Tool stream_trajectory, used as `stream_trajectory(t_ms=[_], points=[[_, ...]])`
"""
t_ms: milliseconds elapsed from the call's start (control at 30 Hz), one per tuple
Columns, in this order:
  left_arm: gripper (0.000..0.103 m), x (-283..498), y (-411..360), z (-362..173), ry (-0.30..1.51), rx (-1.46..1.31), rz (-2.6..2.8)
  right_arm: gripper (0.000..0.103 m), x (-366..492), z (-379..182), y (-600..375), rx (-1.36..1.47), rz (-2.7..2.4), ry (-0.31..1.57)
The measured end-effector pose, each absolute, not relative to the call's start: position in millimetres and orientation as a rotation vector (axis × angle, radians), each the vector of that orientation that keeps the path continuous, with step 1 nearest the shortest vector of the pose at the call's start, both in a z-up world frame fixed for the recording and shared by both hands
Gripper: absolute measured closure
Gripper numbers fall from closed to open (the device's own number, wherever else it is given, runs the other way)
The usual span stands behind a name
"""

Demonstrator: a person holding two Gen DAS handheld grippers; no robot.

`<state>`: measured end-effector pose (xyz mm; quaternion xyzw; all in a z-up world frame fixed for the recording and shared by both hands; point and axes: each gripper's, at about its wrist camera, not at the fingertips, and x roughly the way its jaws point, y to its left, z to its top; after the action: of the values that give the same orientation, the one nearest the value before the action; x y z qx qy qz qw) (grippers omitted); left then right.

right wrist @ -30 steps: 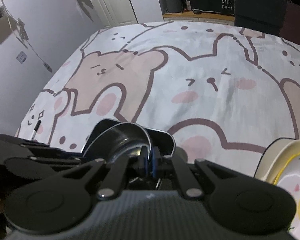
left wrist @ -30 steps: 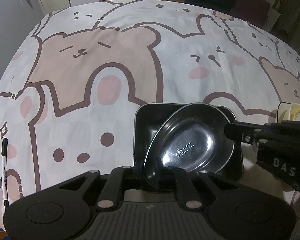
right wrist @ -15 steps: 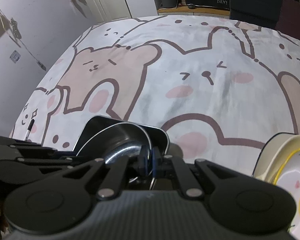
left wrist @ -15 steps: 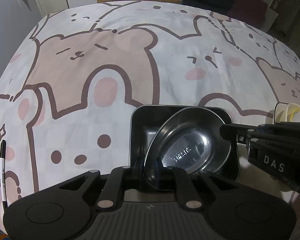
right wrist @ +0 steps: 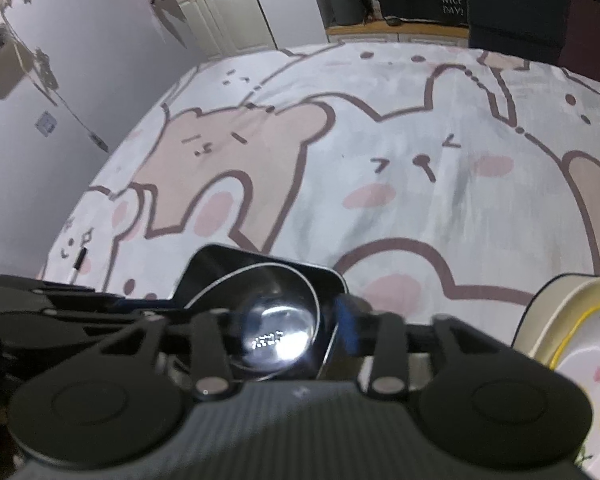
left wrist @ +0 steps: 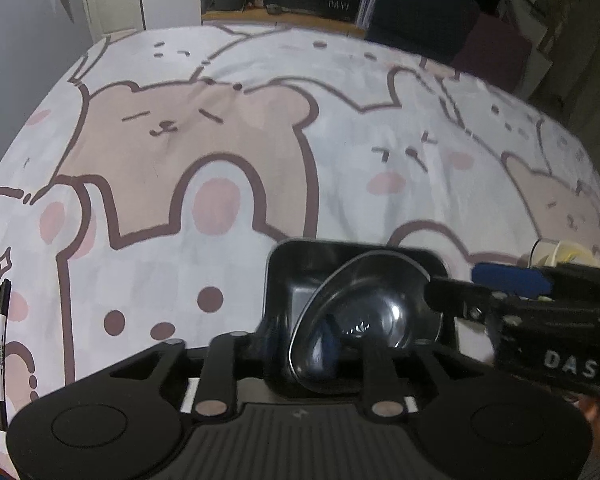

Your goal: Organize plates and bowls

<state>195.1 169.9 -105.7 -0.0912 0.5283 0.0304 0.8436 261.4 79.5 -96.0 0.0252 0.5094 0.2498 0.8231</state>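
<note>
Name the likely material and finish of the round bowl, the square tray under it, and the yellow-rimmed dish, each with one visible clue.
Round bowl: probably stainless steel, polished; it mirrors its surroundings and flashes a bright glare in the right wrist view.
Square tray: dark and glossy with rounded corners; plastic or coated metal, unclear.
Yellow-rimmed dish: looks like glazed ceramic, maybe melamine; smooth cream surface with printed pattern.

bedspread (left wrist: 260, 152) (tray (left wrist: 292, 264), pen (left wrist: 1, 344))

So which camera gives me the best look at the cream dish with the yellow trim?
The right wrist view: the cream dish fills its lower right corner, showing its yellow trim and painted inside beside the black tray. The left wrist view catches only a sliver of it behind the right gripper.
</note>
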Motion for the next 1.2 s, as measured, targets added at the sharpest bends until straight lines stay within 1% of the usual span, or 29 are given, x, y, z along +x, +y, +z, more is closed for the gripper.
stream_trajectory(t_ms=[33,67,100,133,167,200,267,333,367,400,433,467,633,700,733,767,800,867,900,933,967,1067,1200], points=[[0.062,194,171,-103,1.102,-0.196,0.068,0.045,260,-93,78,0.053,0.534,1.075],[0.054,193,173,-102,1.091,-0.199,0.072,0.039,259,-90,76,0.053,0.532,1.065],[0.049,192,175,-101,1.081,-0.202,0.077,0.034,257,-87,74,0.053,0.525,1.055],[0.039,191,176,-100,1.075,-0.203,0.082,0.032,255,-85,71,0.055,0.519,1.053],[0.031,191,178,-99,1.068,-0.198,0.089,0.03,255,-83,69,0.059,0.518,1.056],[0.028,190,179,-99,1.061,-0.187,0.099,0.029,254,-84,66,0.065,0.517,1.067],[0.018,189,182,-99,1.044,-0.168,0.119,0.031,253,-86,60,0.085,0.52,1.093],[0.012,189,186,-99,1.027,-0.157,0.131,0.04,253,-90,55,0.112,0.522,1.131],[0.008,189,187,-99,1.015,-0.151,0.138,0.054,253,-93,53,0.127,0.518,1.151],[0.006,188,188,-99,0.994,-0.141,0.144,0.064,254,-97,50,0.147,0.515,1.18],[0.002,187,189,-98,0.971,-0.13,0.141,0.069,254,-101,48,0.161,0.507,1.201],[0.0,186,188,-97,0.949,-0.112,0.13,0.078,254,-104,47,0.168,0.498,1.214],[0.0,189,187,-100,0.978,-0.094,0.083,0.086,256,-116,46,0.195,0.475,1.234],[0.004,190,190,-99,0.988,-0.119,0.082,0.089,257,-119,47,0.21,0.472,1.24],[0.013,190,192,-100,0.99,-0.133,0.083,0.089,258,-119,47,0.216,0.469,1.242],[0.024,191,195,-101,0.998,-0.15,0.078,0.09,258,-120,47,0.222,0.467,1.245],[0.029,192,197,-103,1.013,-0.167,0.072,0.091,259,-121,48,0.227,0.467,1.25],[0.044,194,199,-109,1.045,-0.173,0.065,0.092,259,-122,50,0.234,0.463,1.254],[0.047,195,199,-111,1.059,-0.166,0.063,0.092,260,-123,51,0.235,0.456,1.256],[0.052,196,199,-113,1.067,-0.163,0.06,0.092,260,-124,52,0.233,0.448,1.256],[0.055,196,199,-114,1.074,-0.166,0.055,0.093,260,-124,52,0.233,0.444,1.257],[0.061,197,200,-116,1.083,-0.173,0.044,0.093,262,-124,53,0.243,0.433,1.262],[0.063,198,200,-118,1.09,-0.175,0.037,0.095,260,-121,51,0.239,0.439,1.275]])
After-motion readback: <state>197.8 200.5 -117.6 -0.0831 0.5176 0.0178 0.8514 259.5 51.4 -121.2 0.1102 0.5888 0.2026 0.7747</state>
